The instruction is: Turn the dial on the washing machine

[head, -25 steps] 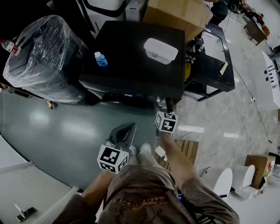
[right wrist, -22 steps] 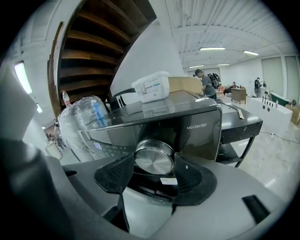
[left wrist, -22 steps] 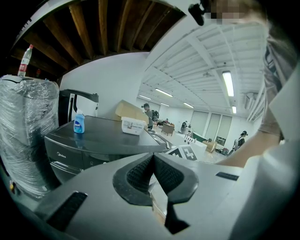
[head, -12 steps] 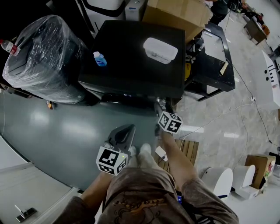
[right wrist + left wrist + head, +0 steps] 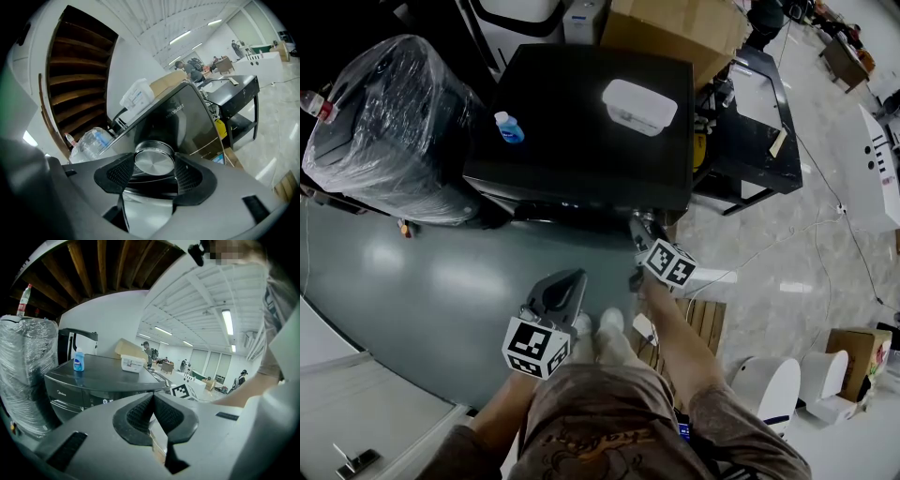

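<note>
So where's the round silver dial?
Centre of the right gripper view: silver dial on the black washing machine's front, gripped between the right gripper's pads.

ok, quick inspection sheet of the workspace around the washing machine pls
Surface: washing machine top, dark, flat, mostly bare.
Job's things: silver dial on the machine's front, between the right gripper's pads.
Clutter: blue bottle and white plastic container on the top, apart from each other.
Grippers: right gripper closed on the dial; left gripper shut, empty, held back from the machine.
Cables: thin cable on the floor to the machine's right.
Surroundings: plastic-wrapped bundle at left, cardboard box behind, black table at right, wooden pallet by the person's feet.
</note>
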Action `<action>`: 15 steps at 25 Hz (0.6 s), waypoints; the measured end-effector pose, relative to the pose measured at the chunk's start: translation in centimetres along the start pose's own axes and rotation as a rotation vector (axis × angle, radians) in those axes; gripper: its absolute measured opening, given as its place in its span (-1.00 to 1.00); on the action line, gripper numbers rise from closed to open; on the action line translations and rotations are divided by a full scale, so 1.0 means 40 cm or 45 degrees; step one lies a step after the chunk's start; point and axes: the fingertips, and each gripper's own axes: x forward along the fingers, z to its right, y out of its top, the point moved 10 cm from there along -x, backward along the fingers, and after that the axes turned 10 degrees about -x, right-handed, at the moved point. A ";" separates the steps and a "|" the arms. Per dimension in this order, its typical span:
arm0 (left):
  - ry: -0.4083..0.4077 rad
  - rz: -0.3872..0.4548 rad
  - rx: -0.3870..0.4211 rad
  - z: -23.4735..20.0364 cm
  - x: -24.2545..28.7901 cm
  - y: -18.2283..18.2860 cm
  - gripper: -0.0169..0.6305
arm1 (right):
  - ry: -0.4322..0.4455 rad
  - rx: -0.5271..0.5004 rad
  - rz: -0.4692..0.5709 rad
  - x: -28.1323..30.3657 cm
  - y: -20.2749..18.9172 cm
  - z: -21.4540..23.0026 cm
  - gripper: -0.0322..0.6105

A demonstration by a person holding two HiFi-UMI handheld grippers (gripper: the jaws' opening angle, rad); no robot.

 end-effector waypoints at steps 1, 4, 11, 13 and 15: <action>0.000 -0.001 0.000 0.000 -0.001 0.000 -0.95 | 0.002 0.012 0.009 -0.001 0.002 -0.001 -0.10; -0.001 0.000 0.002 0.002 -0.002 0.000 -0.95 | 0.018 0.081 0.037 -0.002 0.003 0.004 -0.09; 0.002 -0.004 0.005 -0.001 -0.011 -0.006 -0.95 | 0.066 0.298 0.111 0.001 -0.015 0.016 -0.09; 0.005 -0.006 0.007 -0.003 -0.014 -0.008 -0.95 | 0.084 0.386 0.140 0.002 -0.022 0.021 -0.09; 0.008 -0.006 0.006 -0.003 -0.016 -0.009 -0.95 | 0.098 0.448 0.164 0.002 -0.027 0.026 -0.09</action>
